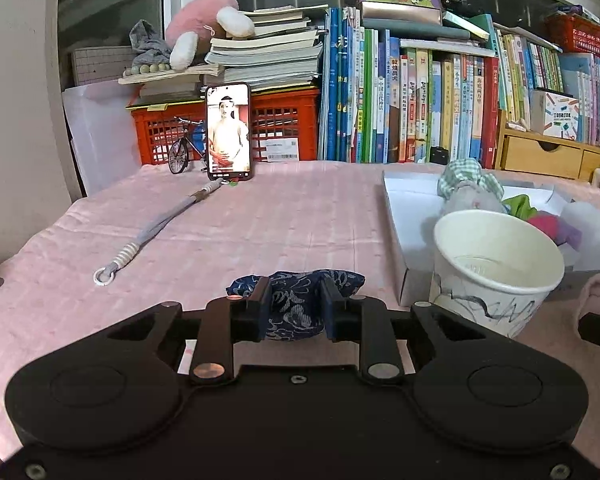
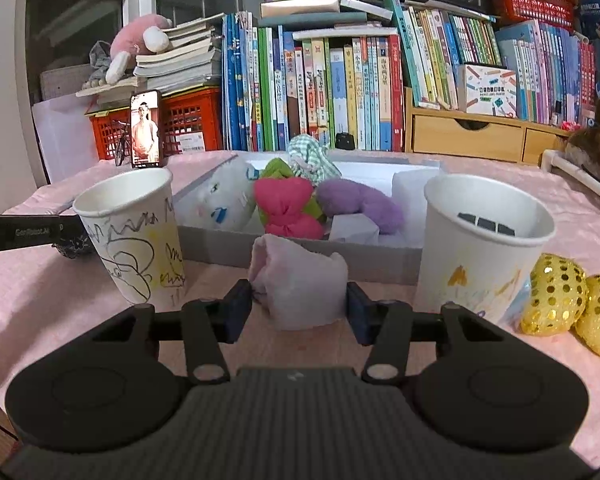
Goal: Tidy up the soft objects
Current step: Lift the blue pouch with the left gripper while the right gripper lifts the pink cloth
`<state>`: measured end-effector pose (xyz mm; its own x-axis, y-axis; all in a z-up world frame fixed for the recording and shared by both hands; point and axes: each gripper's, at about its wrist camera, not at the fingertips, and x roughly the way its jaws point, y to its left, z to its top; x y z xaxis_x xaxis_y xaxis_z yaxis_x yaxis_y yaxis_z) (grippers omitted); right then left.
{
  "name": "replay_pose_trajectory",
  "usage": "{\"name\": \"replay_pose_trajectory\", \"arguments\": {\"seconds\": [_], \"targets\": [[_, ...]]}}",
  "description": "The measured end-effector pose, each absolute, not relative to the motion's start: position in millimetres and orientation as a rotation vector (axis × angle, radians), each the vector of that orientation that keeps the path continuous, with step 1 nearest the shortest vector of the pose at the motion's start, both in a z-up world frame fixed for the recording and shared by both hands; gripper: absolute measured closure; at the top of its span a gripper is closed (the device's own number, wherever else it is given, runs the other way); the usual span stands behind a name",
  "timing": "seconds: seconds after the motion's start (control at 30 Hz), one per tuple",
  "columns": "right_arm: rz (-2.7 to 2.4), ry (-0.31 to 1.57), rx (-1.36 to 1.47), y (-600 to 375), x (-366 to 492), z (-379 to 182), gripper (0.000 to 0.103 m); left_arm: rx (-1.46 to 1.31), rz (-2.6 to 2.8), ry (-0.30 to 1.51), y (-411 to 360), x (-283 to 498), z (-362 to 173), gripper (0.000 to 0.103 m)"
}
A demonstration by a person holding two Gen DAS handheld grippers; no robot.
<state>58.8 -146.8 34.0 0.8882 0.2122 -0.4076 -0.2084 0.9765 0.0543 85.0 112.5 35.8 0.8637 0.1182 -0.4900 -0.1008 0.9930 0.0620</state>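
My left gripper is shut on a dark blue patterned cloth pouch just above the pink tablecloth, left of a scribbled paper cup. My right gripper has its jaws on either side of a pale pink folded cloth that rests on the table; its pads touch the sides but I cannot tell if it grips. A grey-white box behind it holds soft toys: a white plush, a magenta bow, a purple plush and a green checked one.
Two paper cups flank the pink cloth. Gold sequin pieces lie at the right. A phone, a toy bicycle and a grey strap lie on the left. Books and red crates line the back.
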Motion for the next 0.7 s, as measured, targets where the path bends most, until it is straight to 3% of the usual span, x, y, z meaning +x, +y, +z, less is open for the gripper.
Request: {"name": "replay_pose_trajectory", "arguments": {"seconds": [0.17, 0.2, 0.23, 0.3, 0.7], "targets": [[0.221, 0.422, 0.002, -146.6, 56.5, 34.4, 0.049, 0.035, 0.103, 0.518, 112.5, 74.8, 34.5, 0.075], [0.221, 0.423, 0.003, -146.8, 56.4, 34.2, 0.049, 0.029, 0.104, 0.514, 112.9, 72.0, 33.8, 0.065], [0.22, 0.424, 0.004, -147.1, 56.5, 34.0, 0.049, 0.026, 0.107, 0.507, 113.5, 69.4, 33.0, 0.047], [0.217, 0.426, 0.004, -147.7, 56.3, 33.4, 0.049, 0.038, 0.116, 0.493, 114.5, 67.5, 30.9, 0.031], [0.213, 0.435, -0.002, -146.6, 59.1, 30.8, 0.048, -0.064, 0.113, 0.552, 128.9, 89.7, 13.5, 0.031]]}}
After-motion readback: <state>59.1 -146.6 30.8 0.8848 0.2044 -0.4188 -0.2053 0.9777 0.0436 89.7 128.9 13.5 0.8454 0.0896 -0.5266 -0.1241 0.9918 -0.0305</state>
